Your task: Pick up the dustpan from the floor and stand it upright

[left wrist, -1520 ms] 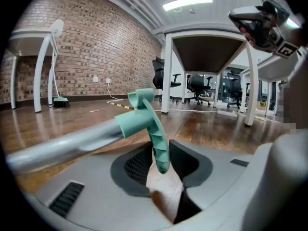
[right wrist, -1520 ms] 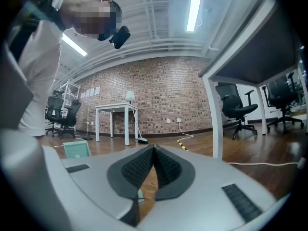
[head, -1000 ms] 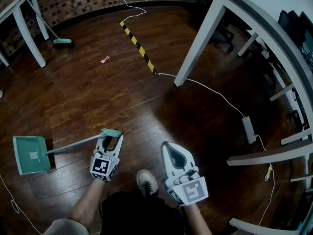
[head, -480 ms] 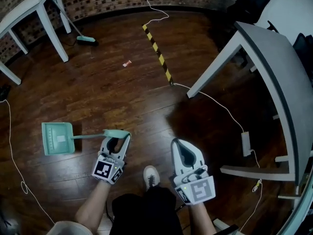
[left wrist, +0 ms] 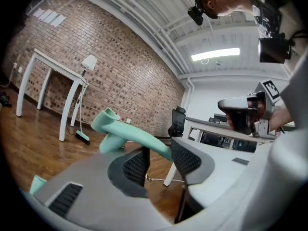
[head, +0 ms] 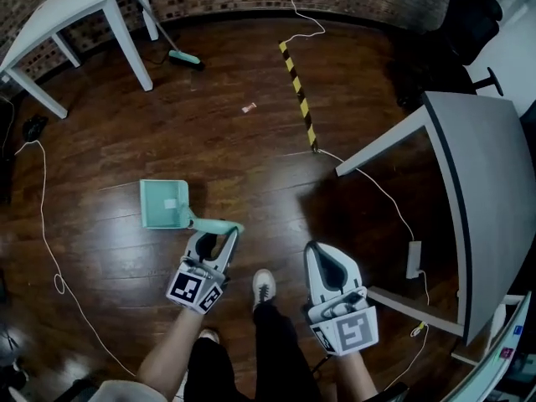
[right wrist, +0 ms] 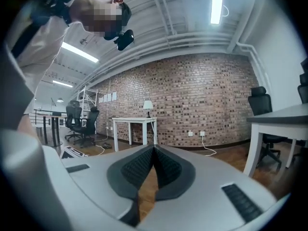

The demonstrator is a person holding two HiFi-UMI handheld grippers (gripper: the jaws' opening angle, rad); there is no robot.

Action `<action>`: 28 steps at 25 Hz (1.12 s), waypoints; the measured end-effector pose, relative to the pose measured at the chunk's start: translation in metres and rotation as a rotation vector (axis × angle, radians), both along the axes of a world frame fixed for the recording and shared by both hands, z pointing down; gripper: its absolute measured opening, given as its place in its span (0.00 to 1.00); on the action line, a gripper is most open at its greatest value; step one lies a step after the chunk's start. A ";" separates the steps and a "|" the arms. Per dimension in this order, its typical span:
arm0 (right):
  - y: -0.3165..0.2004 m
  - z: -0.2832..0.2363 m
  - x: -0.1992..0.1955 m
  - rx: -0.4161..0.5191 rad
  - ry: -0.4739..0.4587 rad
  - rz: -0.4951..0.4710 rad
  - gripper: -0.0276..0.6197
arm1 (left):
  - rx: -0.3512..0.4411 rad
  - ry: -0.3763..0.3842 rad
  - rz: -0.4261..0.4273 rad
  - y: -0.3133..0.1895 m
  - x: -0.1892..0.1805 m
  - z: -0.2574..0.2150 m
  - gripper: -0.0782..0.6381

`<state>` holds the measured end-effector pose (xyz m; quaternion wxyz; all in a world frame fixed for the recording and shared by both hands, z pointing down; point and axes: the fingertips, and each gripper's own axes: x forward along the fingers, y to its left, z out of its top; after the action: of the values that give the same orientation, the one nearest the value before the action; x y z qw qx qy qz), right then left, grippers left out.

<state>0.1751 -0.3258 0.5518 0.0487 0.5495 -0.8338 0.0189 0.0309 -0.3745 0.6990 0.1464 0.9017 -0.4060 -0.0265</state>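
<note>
While the jaws of the left gripper point(left wrist: 159, 153) are opening, the dustpan handle point(left wrist: 127, 131) is bracketed by its pads near their tips and is not firmly clamped. The right gripper point(right wrist: 153, 153) is seen clenched on nothing, its 2 pads pressed together. The dustpan point(head: 165, 204) is found ahead and to the left of the left gripper, its pan low over the floor point(head: 126, 141) and its handle slanted up toward the jaws. Whether the pan's edge is resting on the boards cannot be told.

A fall is judged the main risk: if the handle is let go while the pan is tilted or not seated, the dustpan can be tipped flat or slid on the glossy wood. The handle could also be snagged by a pad as the gripper is drawn away.

Open floor is offered to the left and ahead. A thin cable point(head: 50, 224) is laid well to the left, the person's shoe point(head: 265, 286) is placed just behind the grippers, and a grey desk point(head: 490, 191) with its leg point(head: 381, 145) is set well to the right.
</note>
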 end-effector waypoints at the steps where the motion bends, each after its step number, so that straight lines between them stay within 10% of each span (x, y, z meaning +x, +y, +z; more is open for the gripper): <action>1: -0.002 -0.005 -0.005 -0.015 -0.008 -0.016 0.02 | -0.026 0.007 -0.007 -0.001 -0.003 -0.007 0.33; 8: -0.020 -0.040 -0.035 -0.081 -0.053 -0.087 0.02 | -0.202 0.091 -0.072 -0.015 -0.035 -0.027 0.34; 28: -0.070 -0.071 -0.074 -0.122 -0.001 -0.234 0.02 | -0.333 0.252 -0.125 -0.127 -0.097 -0.038 0.35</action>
<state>0.1008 -0.3953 0.4813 0.0836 0.4446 -0.8895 0.0640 -0.0664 -0.5014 0.6612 0.3412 0.8275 -0.4385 -0.0805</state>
